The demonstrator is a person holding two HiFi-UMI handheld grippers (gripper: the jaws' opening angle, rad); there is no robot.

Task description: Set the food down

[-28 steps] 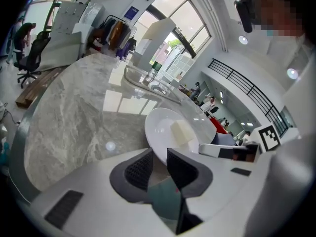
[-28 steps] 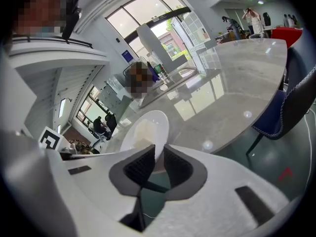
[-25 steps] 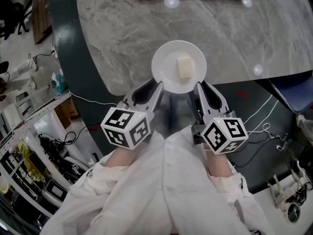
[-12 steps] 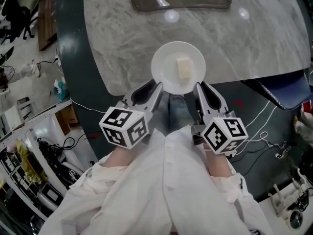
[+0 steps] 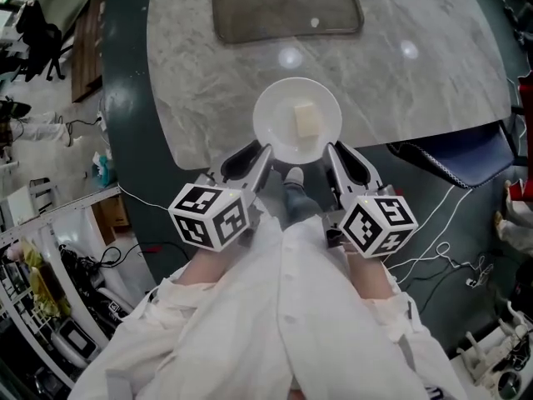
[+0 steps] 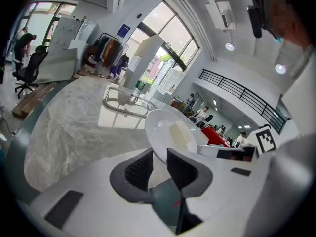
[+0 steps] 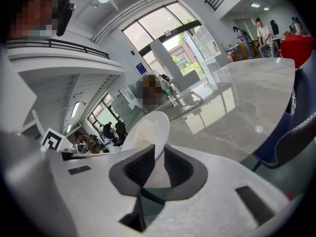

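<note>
A round white plate (image 5: 279, 115) carries a pale block of food (image 5: 306, 122) over the near edge of the grey marble table (image 5: 208, 82). My left gripper (image 5: 260, 153) is shut on the plate's near-left rim and my right gripper (image 5: 331, 153) on its near-right rim. In the left gripper view the plate (image 6: 160, 127) rises from between the jaws of the left gripper (image 6: 159, 163), with the food (image 6: 181, 137) lying on it. In the right gripper view the plate (image 7: 148, 130) stands edge-on between the jaws of the right gripper (image 7: 159, 164).
A dark glass tray (image 5: 287, 11) lies on the far side of the table. A blue chair (image 5: 454, 152) stands at the table's right edge. Cables (image 5: 433, 257) run over the dark floor at the right, and cluttered shelving (image 5: 50, 248) fills the left.
The plate and both grippers have moved a little forward toward the table, and the tray has come nearer in view. Both grips on the rim are unchanged.
</note>
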